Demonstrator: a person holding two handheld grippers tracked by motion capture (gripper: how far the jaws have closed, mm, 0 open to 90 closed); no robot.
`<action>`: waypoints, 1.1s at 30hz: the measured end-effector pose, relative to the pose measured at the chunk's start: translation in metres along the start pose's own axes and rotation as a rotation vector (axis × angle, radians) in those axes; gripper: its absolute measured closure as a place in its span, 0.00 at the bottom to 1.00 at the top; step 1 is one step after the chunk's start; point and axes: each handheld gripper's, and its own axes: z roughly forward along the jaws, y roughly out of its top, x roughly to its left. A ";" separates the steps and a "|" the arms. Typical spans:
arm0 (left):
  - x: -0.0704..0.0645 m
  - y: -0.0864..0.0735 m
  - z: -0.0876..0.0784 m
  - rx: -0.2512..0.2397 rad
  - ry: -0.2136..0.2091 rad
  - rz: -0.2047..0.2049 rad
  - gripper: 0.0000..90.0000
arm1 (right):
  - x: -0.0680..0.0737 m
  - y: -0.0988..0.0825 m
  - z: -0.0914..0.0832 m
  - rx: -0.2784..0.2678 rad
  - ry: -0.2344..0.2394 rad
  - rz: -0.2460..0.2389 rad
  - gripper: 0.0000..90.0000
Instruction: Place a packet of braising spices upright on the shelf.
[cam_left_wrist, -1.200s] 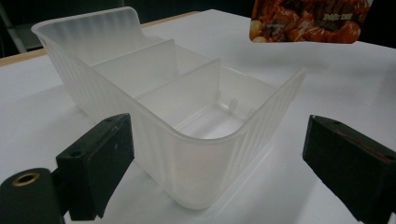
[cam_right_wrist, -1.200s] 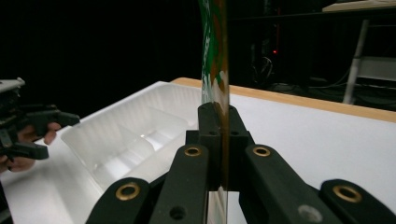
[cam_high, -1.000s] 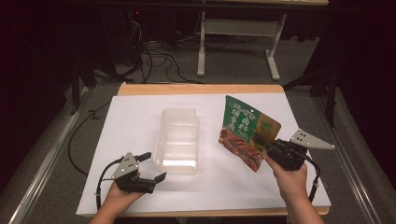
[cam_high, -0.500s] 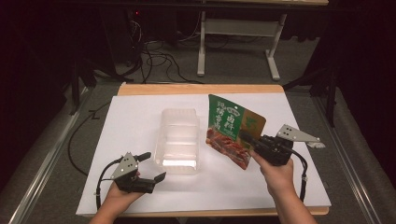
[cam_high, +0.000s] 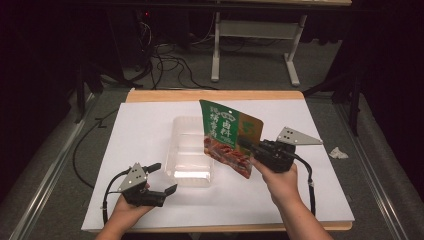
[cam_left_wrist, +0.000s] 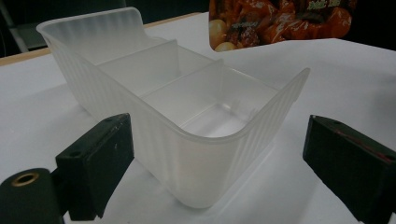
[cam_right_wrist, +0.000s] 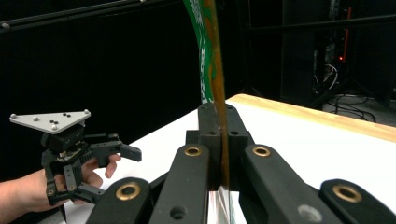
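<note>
The snack pouch (cam_high: 230, 137) hangs above the white mat (cam_high: 150, 125), pinched along its right edge by the right gripper (cam_high: 250, 146), just right of the clear container (cam_high: 189, 150) and overlapping its right wall in the high view. In the right gripper view the pouch is edge-on, its print unreadable; the left gripper view cuts off its top. The left gripper (cam_high: 162, 177) rests near the mat's front edge, jaws spread wide and empty before the container's near end. Bare mat lies open on the left.
</note>
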 end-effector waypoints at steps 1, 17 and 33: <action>0.000 0.000 0.000 0.000 0.000 0.000 0.10 | 0.000 0.000 0.000 0.000 0.000 0.000 1.00; -0.001 0.000 -0.001 -0.002 -0.002 0.005 0.10 | 0.022 -0.005 0.047 0.017 0.065 -0.012 1.00; -0.001 0.000 -0.001 -0.008 -0.005 0.002 0.10 | 0.030 -0.011 0.074 0.019 0.088 -0.027 1.00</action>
